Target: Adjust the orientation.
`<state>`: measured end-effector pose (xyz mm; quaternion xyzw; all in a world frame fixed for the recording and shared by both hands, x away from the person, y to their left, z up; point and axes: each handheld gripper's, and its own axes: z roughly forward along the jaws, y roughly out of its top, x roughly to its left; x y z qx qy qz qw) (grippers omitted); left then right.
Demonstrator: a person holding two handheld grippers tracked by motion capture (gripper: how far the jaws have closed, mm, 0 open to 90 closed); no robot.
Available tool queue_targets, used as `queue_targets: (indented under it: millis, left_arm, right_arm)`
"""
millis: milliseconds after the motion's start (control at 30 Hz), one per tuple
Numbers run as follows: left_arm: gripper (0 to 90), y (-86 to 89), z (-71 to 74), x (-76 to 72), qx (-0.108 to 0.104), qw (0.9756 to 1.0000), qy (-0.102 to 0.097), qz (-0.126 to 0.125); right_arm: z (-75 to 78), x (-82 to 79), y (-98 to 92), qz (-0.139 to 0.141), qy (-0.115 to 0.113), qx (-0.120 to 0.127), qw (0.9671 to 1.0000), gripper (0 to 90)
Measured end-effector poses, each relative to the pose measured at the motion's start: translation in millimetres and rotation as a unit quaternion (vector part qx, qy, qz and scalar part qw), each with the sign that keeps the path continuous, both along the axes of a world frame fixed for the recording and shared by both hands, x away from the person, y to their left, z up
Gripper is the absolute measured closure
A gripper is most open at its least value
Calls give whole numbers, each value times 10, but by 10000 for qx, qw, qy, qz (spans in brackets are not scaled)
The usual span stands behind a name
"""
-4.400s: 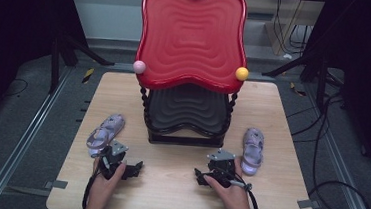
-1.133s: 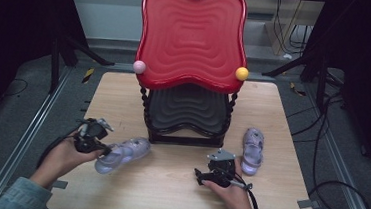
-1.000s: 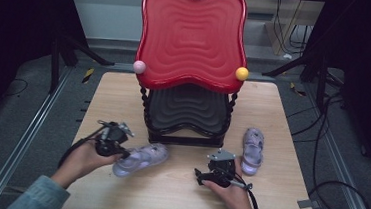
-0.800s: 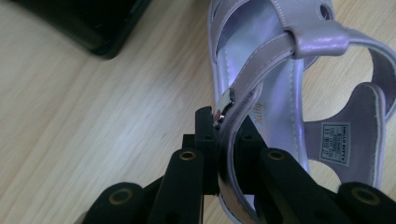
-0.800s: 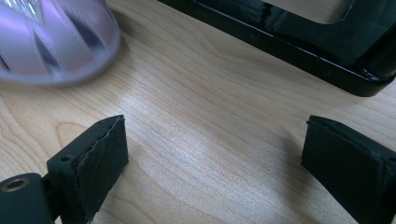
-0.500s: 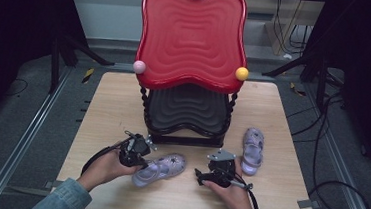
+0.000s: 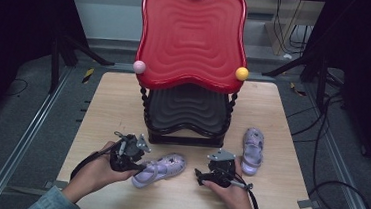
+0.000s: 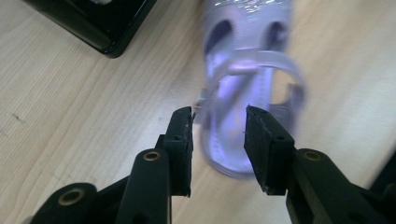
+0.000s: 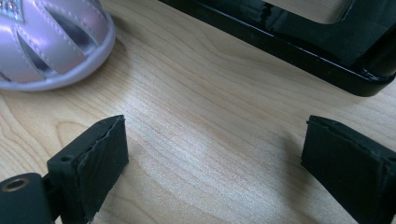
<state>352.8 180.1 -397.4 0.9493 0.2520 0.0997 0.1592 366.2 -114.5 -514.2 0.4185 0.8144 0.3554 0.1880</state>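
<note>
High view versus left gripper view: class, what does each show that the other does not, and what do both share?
High view: the red tray on its stand, a second sandal at the right, and the right hand-held gripper, open. Left gripper view: up close, the left hand-held gripper, jaws just opened, with the lilac sandal heel between them, not pressed. Both: that lilac sandal, the wooden table and the stand's black base.

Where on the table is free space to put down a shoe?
Free: the table left of the stand, and the far right corner behind the right sandal. Crowded: the front strip, with the left sandal between both grippers.
</note>
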Motion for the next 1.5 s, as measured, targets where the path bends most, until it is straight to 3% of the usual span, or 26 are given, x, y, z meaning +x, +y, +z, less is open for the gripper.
queue_targets:
  millis: [133, 333, 467, 567, 667, 1067, 1267, 1367, 1433, 1500]
  left_arm:
    - [603, -66, 31, -148, -25, 9997, 47, -222]
    - [585, -250, -125, -218, 82, 9985, 251, -477]
    - [635, -327, -286, -188, 327, 9976, 382, -481]
    - [671, -353, -379, -166, 397, 9968, 493, -479]
    - [737, -361, -428, -148, 394, 9969, 528, -441]
    - [844, -356, -498, -67, 355, 9965, 652, -375]
    - [858, -303, -475, -31, 127, 9966, 739, -333]
    - [860, -237, -441, 6, -121, 9962, 831, -242]
    - [861, -177, -398, 35, -428, 9946, 932, -178]
    - [861, -163, -379, 39, -509, 9937, 984, -160]
  right_arm:
    - [0, 0, 0, -2, 3, 2, 10000, 74]
    - [0, 0, 0, -3, 0, 1, 10000, 74]
    - [2, -2, 1, -11, 18, 10, 10000, 74]
    - [1, -1, 0, -5, 13, 9, 10000, 73]
    - [2, -2, 1, -10, 17, 9, 10000, 73]
    - [0, 0, -1, 0, -1, -1, 10000, 74]
    - [1, -1, 0, -5, 12, 9, 10000, 74]
    - [1, -2, 1, -8, 13, 10, 10000, 73]
    - [1, -1, 0, -6, 12, 9, 10000, 74]
    - [0, 0, 0, -3, 1, 1, 10000, 74]
